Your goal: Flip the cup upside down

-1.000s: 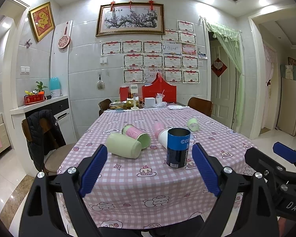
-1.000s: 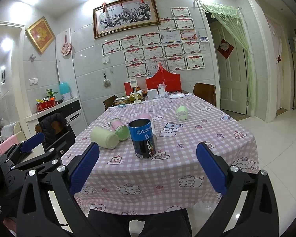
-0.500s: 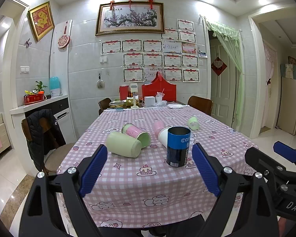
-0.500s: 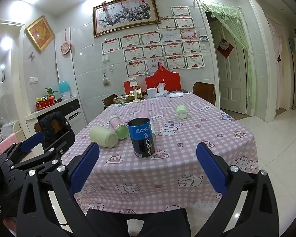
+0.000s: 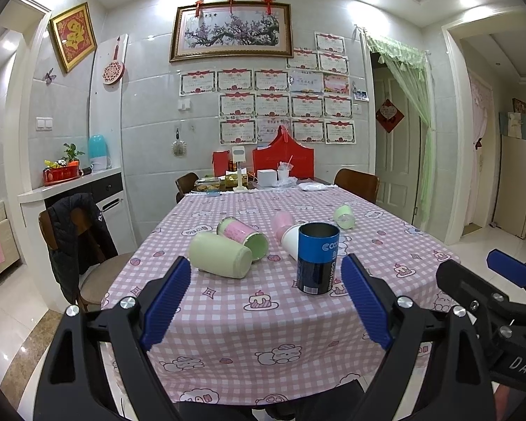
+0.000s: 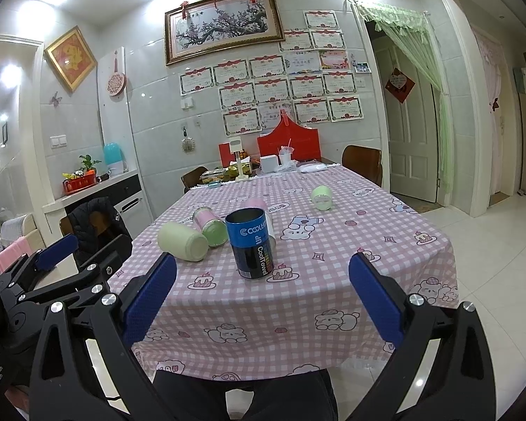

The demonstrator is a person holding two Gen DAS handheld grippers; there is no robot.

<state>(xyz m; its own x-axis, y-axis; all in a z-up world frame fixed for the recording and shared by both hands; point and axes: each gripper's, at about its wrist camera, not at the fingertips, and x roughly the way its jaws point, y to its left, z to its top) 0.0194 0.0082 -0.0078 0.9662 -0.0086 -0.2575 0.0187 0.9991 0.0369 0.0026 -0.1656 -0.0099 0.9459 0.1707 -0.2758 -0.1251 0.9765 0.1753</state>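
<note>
On the table (image 5: 263, 333), one upright blue cup (image 5: 317, 259), five lying cups.

The white cup (image 5: 291, 244) and pink cup (image 5: 281, 220) sit partly hidden, perhaps touching, behind the blue can (image 5: 316, 258).

I'm in a home dining room. Long table under a pink-and-white checked tablecloth with cartoon prints (image 5: 263, 319), brown wooden chairs (image 5: 357, 184) around it, one draped with a black padded jacket (image 5: 77, 235). White tiled wall ahead carries a gold-framed plum-blossom painting (image 5: 231, 31) and rows of red-bordered paper certificates (image 5: 284, 105). A white counter ledge (image 5: 70, 187) to my left holds a small potted plant (image 5: 72, 152) and a turquoise-topped appliance (image 5: 97, 151). A green sheer curtain (image 5: 417, 105) hangs over a white panelled door (image 6: 412, 140). Glossy white tile floor (image 6: 491, 245).
</note>
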